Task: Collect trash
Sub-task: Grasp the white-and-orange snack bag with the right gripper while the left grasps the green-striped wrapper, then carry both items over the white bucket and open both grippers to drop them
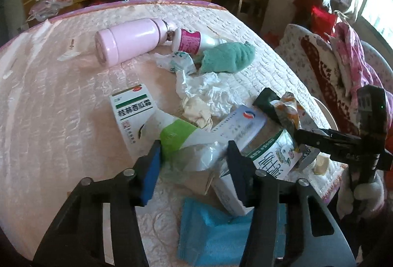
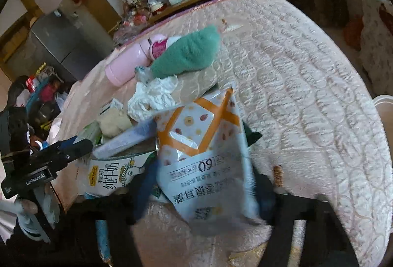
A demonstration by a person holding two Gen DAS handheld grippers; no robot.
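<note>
On the pink bedspread (image 1: 61, 119) the trash lies in a heap near the front edge, and the step in hand looks like the pick-up: both tools have come to the pile at once. Furthest left is a white medicine box (image 1: 132, 114), and lying across it is a clear wrapper with a green band (image 1: 178, 138). The left gripper (image 1: 194, 156) has its blue pads on either side of that wrapper; the left pad touches the green band, but whether the right pad presses too I cannot tell, so the pinch is unconfirmed. Just behind lie crumpled white tissue (image 1: 208, 92) and a long white box (image 1: 240, 124), with a milk carton (image 1: 272, 156) beside it. Further right, the right gripper (image 2: 203, 183) has its fingers half drawn in around a white and orange snack bag (image 2: 208, 144), apparently pinching its lower part, though blur hides the contact. The pink flask (image 1: 127, 43) and green cloth (image 1: 226, 58) further back are probably not trash. Next, I judge, each grip must be firm before lifting, since thin film slips and may drag neighbours along.
</note>
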